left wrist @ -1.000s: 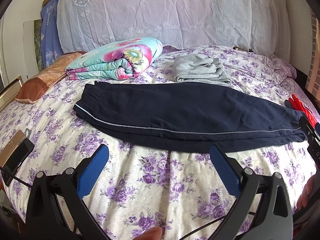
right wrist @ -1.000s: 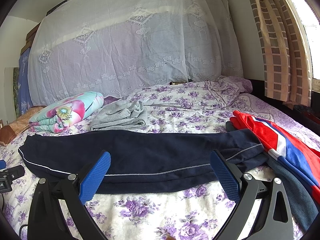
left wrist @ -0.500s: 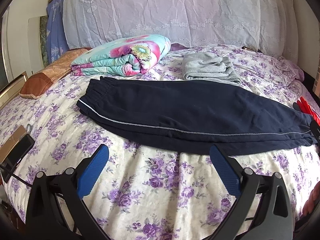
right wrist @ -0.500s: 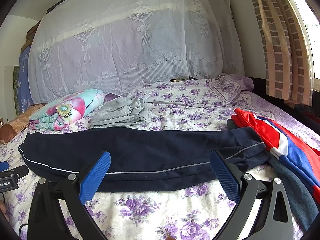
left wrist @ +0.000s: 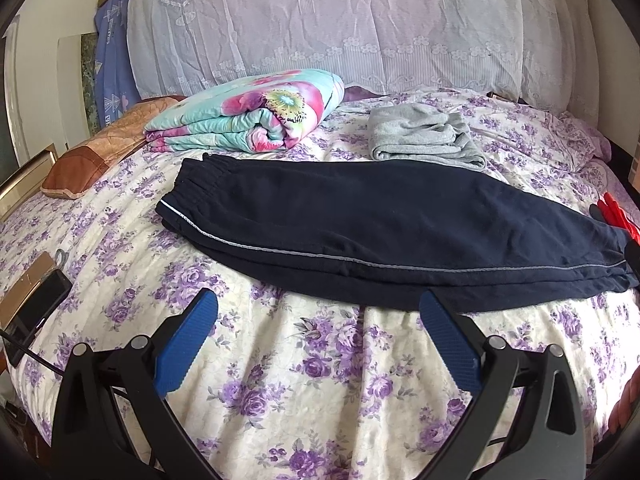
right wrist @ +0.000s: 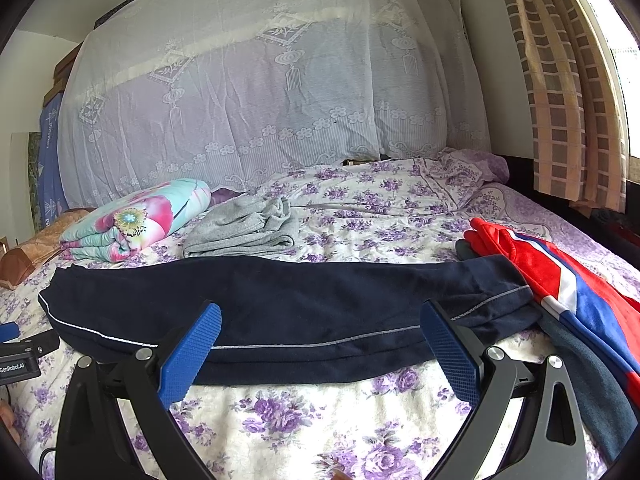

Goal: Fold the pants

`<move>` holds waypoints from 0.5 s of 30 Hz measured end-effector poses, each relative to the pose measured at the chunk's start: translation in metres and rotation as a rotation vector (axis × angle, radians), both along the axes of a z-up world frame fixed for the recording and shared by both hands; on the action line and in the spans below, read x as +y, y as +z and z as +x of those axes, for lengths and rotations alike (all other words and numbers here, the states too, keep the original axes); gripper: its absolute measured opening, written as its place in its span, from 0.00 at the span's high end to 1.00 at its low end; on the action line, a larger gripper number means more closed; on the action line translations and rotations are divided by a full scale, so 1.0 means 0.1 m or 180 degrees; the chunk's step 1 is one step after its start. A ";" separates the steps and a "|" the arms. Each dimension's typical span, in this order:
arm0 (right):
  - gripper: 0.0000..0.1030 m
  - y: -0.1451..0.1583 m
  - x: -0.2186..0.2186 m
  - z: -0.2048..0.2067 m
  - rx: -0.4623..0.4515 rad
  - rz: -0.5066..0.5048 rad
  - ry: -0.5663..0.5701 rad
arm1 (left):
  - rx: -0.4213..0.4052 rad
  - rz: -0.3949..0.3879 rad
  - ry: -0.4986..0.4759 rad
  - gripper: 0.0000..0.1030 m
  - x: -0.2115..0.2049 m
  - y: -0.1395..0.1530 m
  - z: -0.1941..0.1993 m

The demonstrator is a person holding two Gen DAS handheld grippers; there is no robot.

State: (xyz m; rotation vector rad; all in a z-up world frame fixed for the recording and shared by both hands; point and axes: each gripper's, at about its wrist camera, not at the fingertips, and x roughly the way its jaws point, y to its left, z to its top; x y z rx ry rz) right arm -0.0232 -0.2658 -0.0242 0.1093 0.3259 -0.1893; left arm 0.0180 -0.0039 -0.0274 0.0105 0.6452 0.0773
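**Navy track pants laid flat on a flowered bed, both grippers open above the near edge**

A pair of navy track pants [left wrist: 380,232] lies stretched across a bed [left wrist: 304,380] covered in a white sheet with purple flowers. The legs are stacked one on the other, with a thin pale stripe along the side seam. The elastic waistband sits at the left; the cuffs reach the right, touching a red, white and blue garment [right wrist: 560,280].

The left gripper [left wrist: 318,334] hangs over bare sheet just in front of the pants, its blue-padded fingers [left wrist: 188,344] spread wide and holding nothing. The right gripper [right wrist: 320,354] is nearer the cuff end, its fingers [right wrist: 450,354] equally wide apart and empty, framing the near edge of the pants.

Behind the pants lie a folded floral quilt [left wrist: 256,120] at the left and a folded grey garment [left wrist: 420,136] beside it. A white lace cloth [right wrist: 260,100] drapes the headboard end. A checked curtain [right wrist: 568,92] hangs at the right.
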 end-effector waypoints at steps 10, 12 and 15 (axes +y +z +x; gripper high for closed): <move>0.03 -0.01 0.01 0.01 0.0027 0.0000 0.0000 | -0.0010 -0.0012 0.0029 0.04 0.06 0.00 -0.02; 0.03 -0.01 0.01 0.01 0.0030 -0.0001 -0.0001 | -0.0014 -0.0017 0.0034 0.04 0.08 0.00 -0.03; 0.03 -0.02 0.01 0.01 0.0031 -0.0009 0.0000 | 0.0004 -0.0015 0.0049 0.04 0.10 -0.01 -0.02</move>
